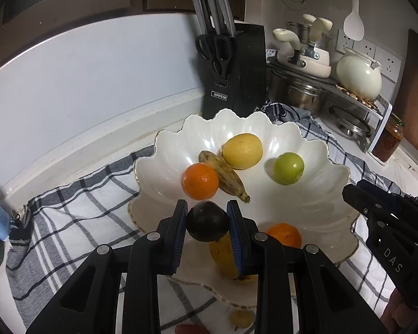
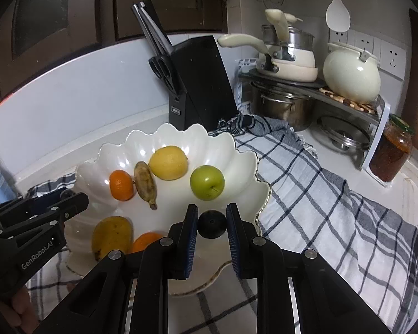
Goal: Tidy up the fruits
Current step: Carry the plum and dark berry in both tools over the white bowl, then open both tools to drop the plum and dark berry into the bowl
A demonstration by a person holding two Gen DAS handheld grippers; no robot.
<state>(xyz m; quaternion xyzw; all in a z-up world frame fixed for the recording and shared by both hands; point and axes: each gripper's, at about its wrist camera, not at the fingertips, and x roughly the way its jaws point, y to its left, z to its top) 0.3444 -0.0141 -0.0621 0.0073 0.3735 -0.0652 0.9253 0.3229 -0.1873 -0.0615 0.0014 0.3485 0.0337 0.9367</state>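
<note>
Both clamped: left gripper (image 1: 207,224) on dark plum (image 1: 207,220), right gripper (image 2: 211,224) on small dark fruit (image 2: 211,223); risks rolling onto bowl (image 1: 164,150) fruit below if dropped.

Both views are fisheye cameras riding on handheld grippers, looking forward and steeply down along their own fingers at a kitchen counter. The left wrist view sits close over the near rim of the scalloped white bowl (image 1: 306,144), facing the knife block (image 1: 237,69) and wall. The right wrist view hangs just to the right, equally near, angled the same way. Each catches the other gripper at its edge. Both share the bowl, checked cloth (image 2: 320,194), knife block and pot rack (image 2: 348,105).
</note>
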